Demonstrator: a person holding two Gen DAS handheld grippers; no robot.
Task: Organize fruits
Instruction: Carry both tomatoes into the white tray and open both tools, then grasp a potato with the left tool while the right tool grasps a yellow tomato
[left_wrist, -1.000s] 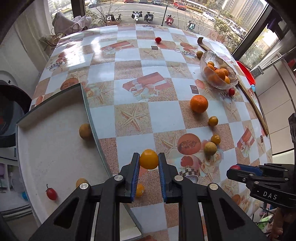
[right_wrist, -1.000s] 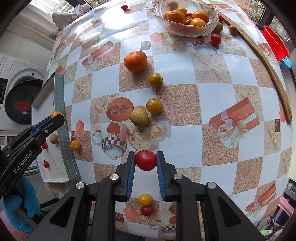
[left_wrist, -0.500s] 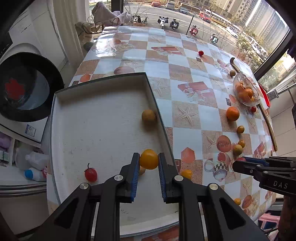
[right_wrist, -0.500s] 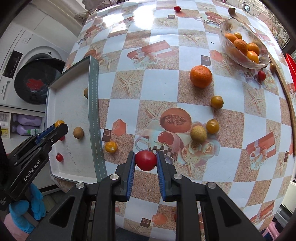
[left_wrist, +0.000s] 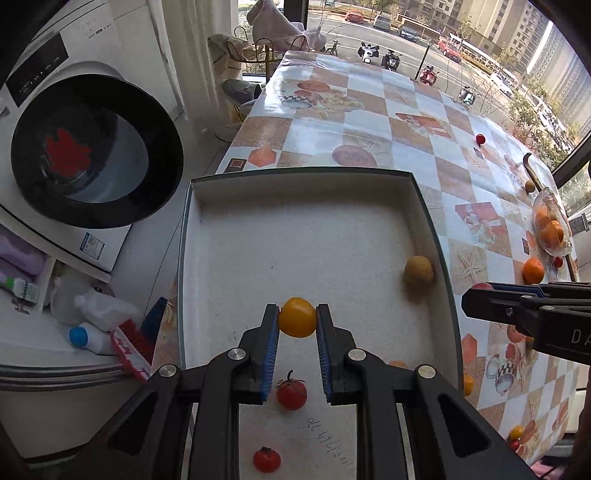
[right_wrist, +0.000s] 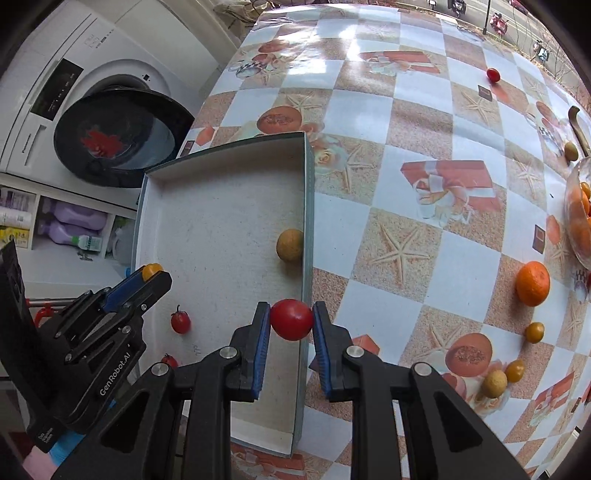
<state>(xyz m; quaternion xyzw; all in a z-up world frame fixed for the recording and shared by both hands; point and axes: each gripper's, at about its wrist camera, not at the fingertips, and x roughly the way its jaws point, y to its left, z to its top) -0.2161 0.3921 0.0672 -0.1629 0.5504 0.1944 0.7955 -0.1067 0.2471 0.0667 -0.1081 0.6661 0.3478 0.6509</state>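
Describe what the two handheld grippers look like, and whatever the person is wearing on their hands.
Both grippers are black plastic with silver screws and ribbed blue pads on two flat fingers. The left gripper carries white "GenRobot.AI" lettering on its side; the right gripper shows white letters "DA", cut off by the frame edge. A blue glove shows under the left gripper.

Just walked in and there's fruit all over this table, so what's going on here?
A person is sorting fruit with two handheld grippers. The left gripper is shut on a yellow tomato above the white tray. The right gripper is shut on a red tomato over the tray's edge. The tray already holds two small red tomatoes and a brownish round fruit. More fruit sits on the tablecloth.
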